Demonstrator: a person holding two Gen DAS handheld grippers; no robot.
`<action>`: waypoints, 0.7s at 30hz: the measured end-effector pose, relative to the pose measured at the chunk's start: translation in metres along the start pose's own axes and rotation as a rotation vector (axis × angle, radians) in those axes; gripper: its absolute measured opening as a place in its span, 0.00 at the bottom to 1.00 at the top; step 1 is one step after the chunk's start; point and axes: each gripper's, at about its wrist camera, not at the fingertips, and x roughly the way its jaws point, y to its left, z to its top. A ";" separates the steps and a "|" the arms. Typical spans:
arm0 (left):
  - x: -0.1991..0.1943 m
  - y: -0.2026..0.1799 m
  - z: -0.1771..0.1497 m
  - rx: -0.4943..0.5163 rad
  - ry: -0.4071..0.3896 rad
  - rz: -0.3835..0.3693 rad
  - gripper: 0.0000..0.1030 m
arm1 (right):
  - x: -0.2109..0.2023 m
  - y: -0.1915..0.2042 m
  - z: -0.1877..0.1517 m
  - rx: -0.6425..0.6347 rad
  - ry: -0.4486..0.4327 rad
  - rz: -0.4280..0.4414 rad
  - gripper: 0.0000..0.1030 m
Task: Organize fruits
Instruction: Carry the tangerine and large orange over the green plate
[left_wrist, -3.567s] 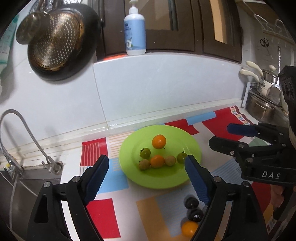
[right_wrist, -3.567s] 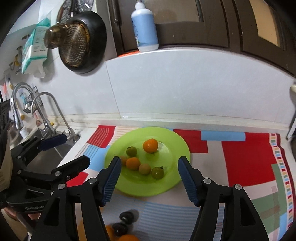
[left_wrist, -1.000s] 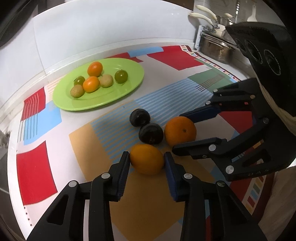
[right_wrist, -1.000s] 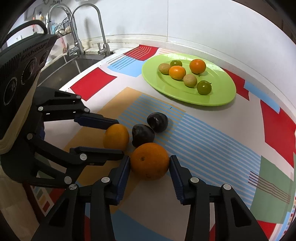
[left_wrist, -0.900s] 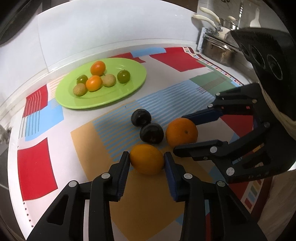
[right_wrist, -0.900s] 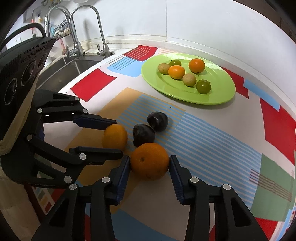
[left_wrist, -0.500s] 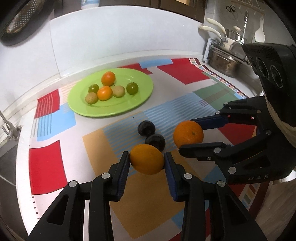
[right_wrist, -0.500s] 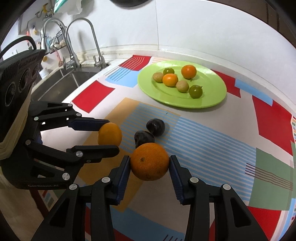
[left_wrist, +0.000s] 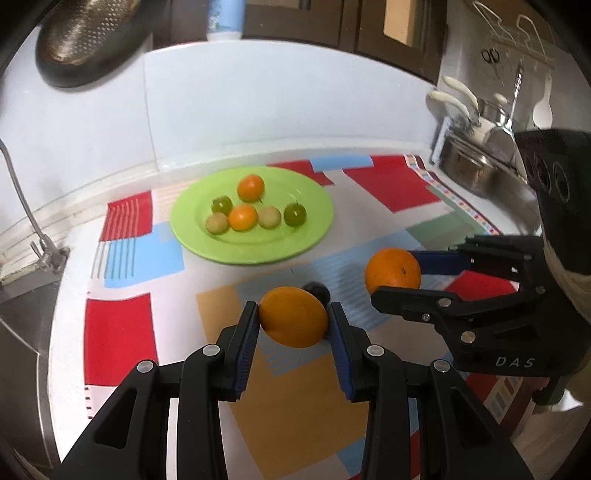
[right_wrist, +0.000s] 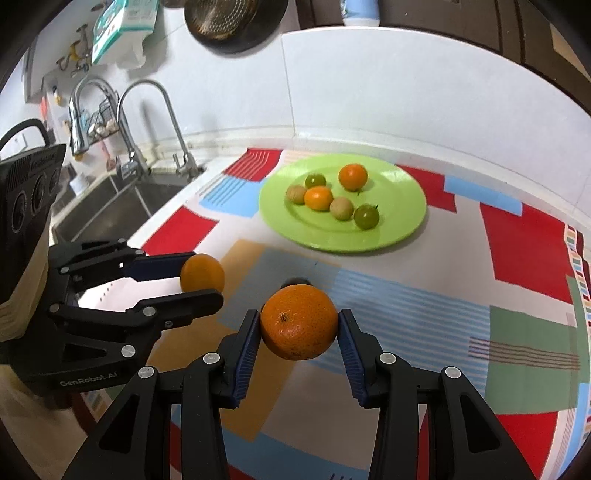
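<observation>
My left gripper (left_wrist: 292, 320) is shut on a yellow-orange orange (left_wrist: 293, 316) and holds it above the mat. My right gripper (right_wrist: 298, 325) is shut on a darker orange (right_wrist: 299, 321), also lifted; it shows in the left wrist view (left_wrist: 392, 273) too. The left gripper with its orange (right_wrist: 202, 273) shows at the left of the right wrist view. A green plate (left_wrist: 314, 236) (right_wrist: 406, 221) lies farther back with several small orange, green and tan fruits. A dark plum (left_wrist: 318, 290) peeks from behind the left orange; the plums are mostly hidden.
A colourful patchwork mat (left_wrist: 118, 332) covers the counter. A sink (right_wrist: 110, 206) with taps (right_wrist: 162, 122) lies at the left. Pots and utensils (left_wrist: 476, 147) stand at the right. A pan (left_wrist: 88, 40) hangs on the white wall.
Both grippers have closed on their oranges and lifted them off the mat, rising and tilting up toward the plate. The plums stay on the mat below.
</observation>
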 end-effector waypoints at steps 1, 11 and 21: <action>-0.002 0.001 0.002 -0.002 -0.008 0.006 0.36 | -0.001 0.000 0.001 0.002 -0.005 0.000 0.42; -0.017 0.007 0.030 0.004 -0.110 0.033 0.36 | -0.013 -0.006 0.025 0.044 -0.107 -0.005 0.42; -0.020 0.005 0.052 0.037 -0.145 0.038 0.36 | -0.025 -0.016 0.055 0.069 -0.212 -0.032 0.42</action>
